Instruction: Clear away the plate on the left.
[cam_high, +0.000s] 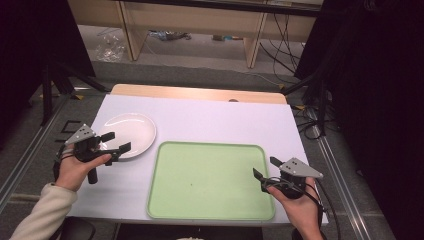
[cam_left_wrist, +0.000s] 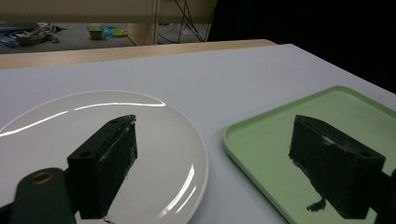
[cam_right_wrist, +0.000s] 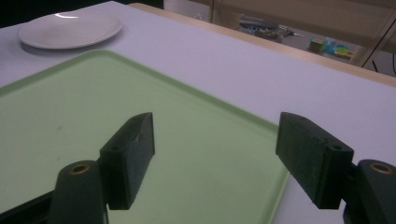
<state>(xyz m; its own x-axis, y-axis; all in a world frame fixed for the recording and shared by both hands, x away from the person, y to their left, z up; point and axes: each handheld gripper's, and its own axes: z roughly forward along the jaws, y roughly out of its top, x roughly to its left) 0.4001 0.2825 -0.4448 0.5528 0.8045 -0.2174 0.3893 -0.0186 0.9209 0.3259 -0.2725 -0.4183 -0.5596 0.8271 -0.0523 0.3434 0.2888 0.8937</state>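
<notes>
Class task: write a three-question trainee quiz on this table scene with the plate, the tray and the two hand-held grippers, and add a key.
1. True or false: the white plate lies on the green tray.
2. Which gripper hovers at the plate: left gripper or right gripper?
3. What do the right gripper's jaws hold?

Key:
1. False; it lies on the table, beside the tray.
2. Left.
3. Nothing; both grippers are open.

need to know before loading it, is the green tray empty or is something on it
Empty. The green tray shows a bare surface in the high view, and the white plate lies beside it on the table, not on it.
</notes>
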